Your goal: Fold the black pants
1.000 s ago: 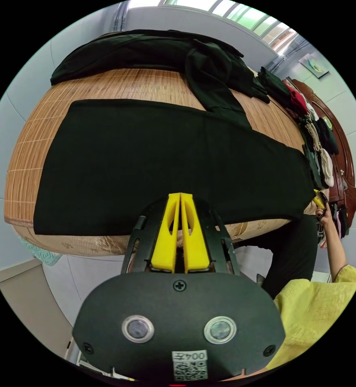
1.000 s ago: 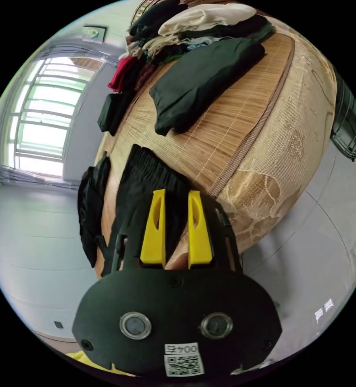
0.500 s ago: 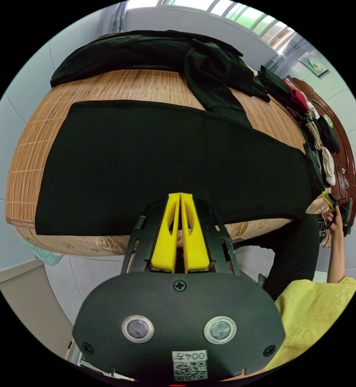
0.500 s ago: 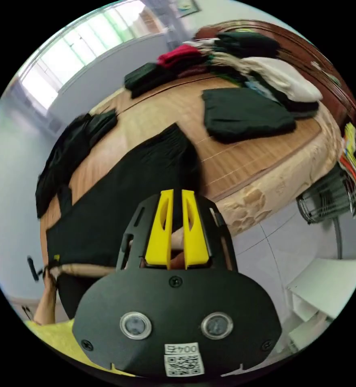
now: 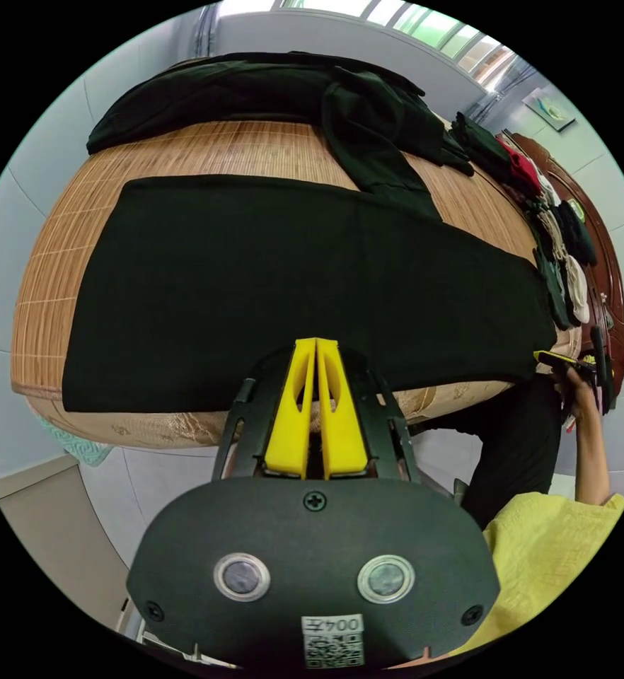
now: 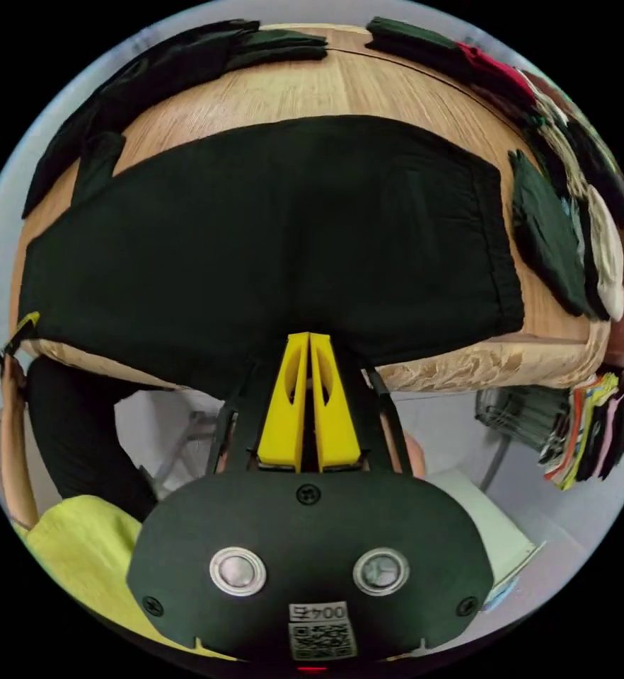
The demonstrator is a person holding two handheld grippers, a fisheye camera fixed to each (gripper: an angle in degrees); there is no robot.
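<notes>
Black fabric pants (image 5: 305, 283) flat on woven bamboo mat (image 5: 255, 148): soft, light, limp. Left gripper (image 5: 316, 353) and right gripper (image 6: 309, 348) both pressed together, holding nothing; grab the waistband corners.

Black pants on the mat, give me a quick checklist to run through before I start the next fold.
1. Black pants laid out flat on the bamboo mat: ok.
2. Near edge of the pants within reach at the bed's edge: ok.
3. Left hand-held gripper jaws closed and off the cloth; they need opening before a grasp: not ok.
4. Right hand-held gripper jaws closed too, holding nothing: not ok.
5. Dark clothes at the far side: one piece touches the pants' far edge and may catch in the fold: not ok.
6. Fold line free of wrinkles: cannot tell, the cloth is too dark.
</notes>
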